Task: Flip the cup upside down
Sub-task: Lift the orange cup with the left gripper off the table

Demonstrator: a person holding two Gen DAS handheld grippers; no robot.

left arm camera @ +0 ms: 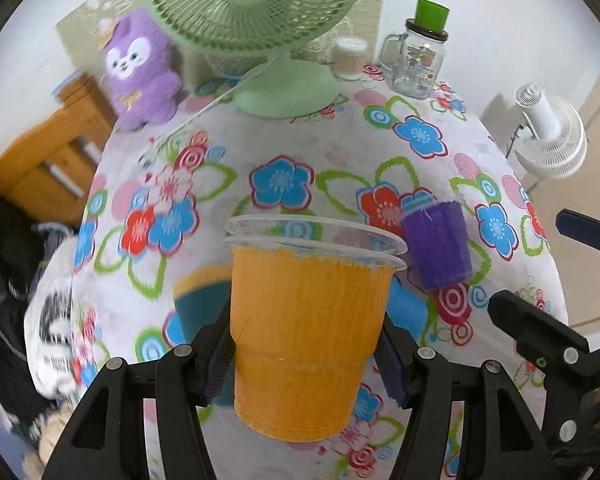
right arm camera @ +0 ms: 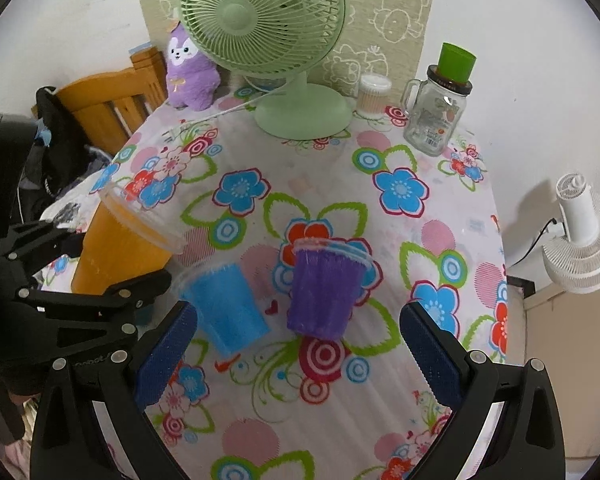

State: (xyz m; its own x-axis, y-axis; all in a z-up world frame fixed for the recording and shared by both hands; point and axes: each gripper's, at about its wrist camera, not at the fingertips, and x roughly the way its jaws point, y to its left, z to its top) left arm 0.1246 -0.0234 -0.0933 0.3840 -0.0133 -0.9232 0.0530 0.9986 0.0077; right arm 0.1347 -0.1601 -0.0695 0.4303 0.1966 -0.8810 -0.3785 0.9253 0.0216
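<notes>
Left wrist view: left gripper (left arm camera: 306,354) is clamped on the orange cup (left arm camera: 306,340), fingers pressing both sides, cup upright and raised above the floral tablecloth (left arm camera: 332,152). Right gripper (right arm camera: 297,350) stands wide open, empty, near the purple cup (right arm camera: 326,290) and blue cup (right arm camera: 227,306).

Both wrist views look steeply down the bench (right arm camera: 308,208) toward the green fan (left arm camera: 259,8); the left sits closer.
</notes>
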